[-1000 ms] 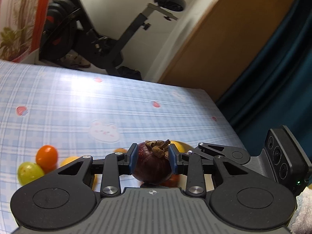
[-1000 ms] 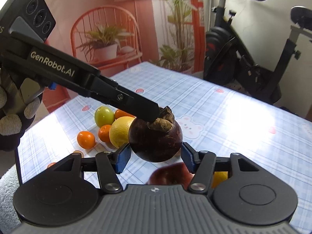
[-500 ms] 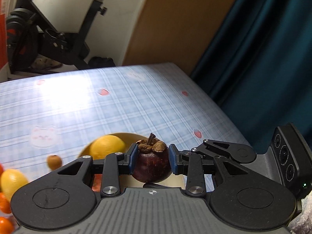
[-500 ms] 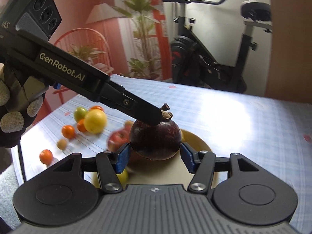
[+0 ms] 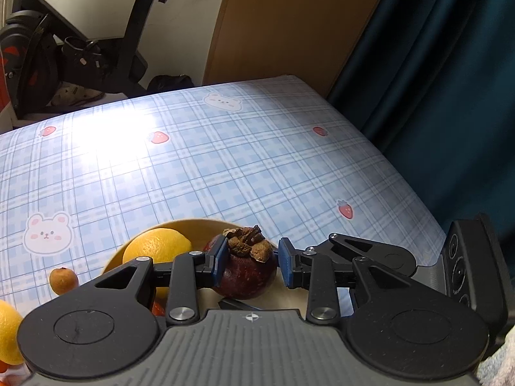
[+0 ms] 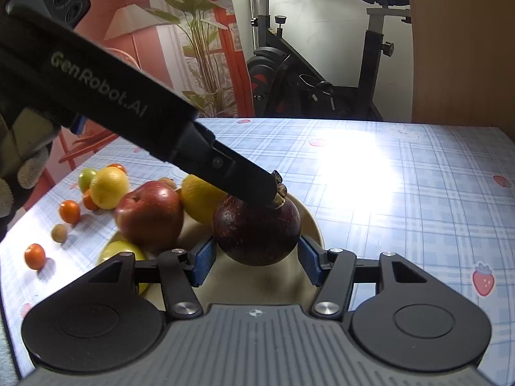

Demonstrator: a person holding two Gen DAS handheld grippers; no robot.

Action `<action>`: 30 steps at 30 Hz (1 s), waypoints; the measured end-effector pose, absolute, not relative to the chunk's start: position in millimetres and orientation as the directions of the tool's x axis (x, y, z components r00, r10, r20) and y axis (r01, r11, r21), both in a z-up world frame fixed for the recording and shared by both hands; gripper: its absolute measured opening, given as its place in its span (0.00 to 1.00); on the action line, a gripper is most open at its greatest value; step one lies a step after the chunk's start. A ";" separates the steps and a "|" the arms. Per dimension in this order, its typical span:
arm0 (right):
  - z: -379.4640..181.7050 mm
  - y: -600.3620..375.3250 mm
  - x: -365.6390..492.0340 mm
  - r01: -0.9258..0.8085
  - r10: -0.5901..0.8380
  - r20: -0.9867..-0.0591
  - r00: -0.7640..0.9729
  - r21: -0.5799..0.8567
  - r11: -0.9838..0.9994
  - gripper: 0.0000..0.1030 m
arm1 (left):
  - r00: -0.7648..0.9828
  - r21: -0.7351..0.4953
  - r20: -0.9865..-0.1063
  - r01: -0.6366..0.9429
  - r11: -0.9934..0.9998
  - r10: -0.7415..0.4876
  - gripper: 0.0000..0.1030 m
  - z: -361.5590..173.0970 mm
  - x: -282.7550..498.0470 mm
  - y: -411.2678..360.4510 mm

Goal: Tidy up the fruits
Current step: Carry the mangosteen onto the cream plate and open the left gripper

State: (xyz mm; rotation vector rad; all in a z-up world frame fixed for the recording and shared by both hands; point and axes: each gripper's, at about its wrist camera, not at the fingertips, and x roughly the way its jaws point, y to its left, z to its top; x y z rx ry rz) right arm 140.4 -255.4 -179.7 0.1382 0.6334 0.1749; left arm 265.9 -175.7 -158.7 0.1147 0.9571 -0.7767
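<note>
The left gripper (image 5: 251, 262) is clamped on a dark purple round mangosteen (image 5: 248, 276) with a dry brown calyx. Its blue pads press the fruit's upper sides just under the calyx. In the right wrist view its black finger comes in from the upper left and ends at the top of the fruit, and a gloved hand (image 6: 29, 160) holds its body.

The mangosteen is over a round beige plate (image 6: 313, 225), toward the plate's right half. A dark shadow lies on the plate right beneath it. Whether the fruit touches the plate I cannot tell.

The right gripper (image 6: 256, 260) is at the plate's near edge with its jaws apart. Its blue pads flank the lower sides of the mangosteen and a thin gap shows on each side, so it is not gripping.

A red apple (image 6: 149, 215), a large yellow-orange citrus fruit (image 6: 199, 202) and a yellow-green fruit (image 6: 119, 251) sit on the plate's left half, the apple touching the citrus.

Left of the plate, on the blue checked tablecloth (image 6: 402, 209), lie a yellow lemon (image 6: 108, 187), a green round fruit (image 6: 86, 177), two small oranges (image 6: 69, 211) (image 6: 34, 255) and a small brown fruit (image 6: 59, 232). Right of the plate the cloth is bare.
</note>
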 end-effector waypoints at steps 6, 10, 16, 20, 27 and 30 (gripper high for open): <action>-185.6 -251.0 144.8 -0.110 0.173 -0.551 0.816 0.146 0.983 0.57 | 0.346 -0.233 -0.777 0.618 0.751 -0.526 0.33 -158.2 272.3 -178.7; -190.4 -248.7 141.9 -0.108 0.164 -0.529 0.832 0.137 0.985 0.57 | 0.353 -0.219 -0.780 0.620 0.754 -0.517 0.33 -156.3 270.8 -179.6; -190.7 -244.0 134.3 -0.090 0.140 -0.539 0.831 0.117 0.989 0.59 | 0.363 -0.182 -0.797 0.617 0.766 -0.482 0.35 -159.1 267.5 -182.8; -190.2 -242.8 118.2 -0.049 0.102 -0.510 0.854 0.116 0.992 0.59 | 0.377 -0.161 -0.797 0.621 0.767 -0.472 0.35 -159.1 264.3 -183.8; -187.0 -244.2 100.3 -0.044 0.102 -0.460 0.882 0.135 0.990 0.59 | 0.382 -0.168 -0.789 0.619 0.767 -0.481 0.35 -150.6 256.1 -179.7; -184.9 -245.0 93.4 -0.048 0.107 -0.439 0.892 0.141 0.989 0.59 | 0.426 -0.176 -0.748 0.612 0.771 -0.509 0.35 -139.3 240.4 -164.8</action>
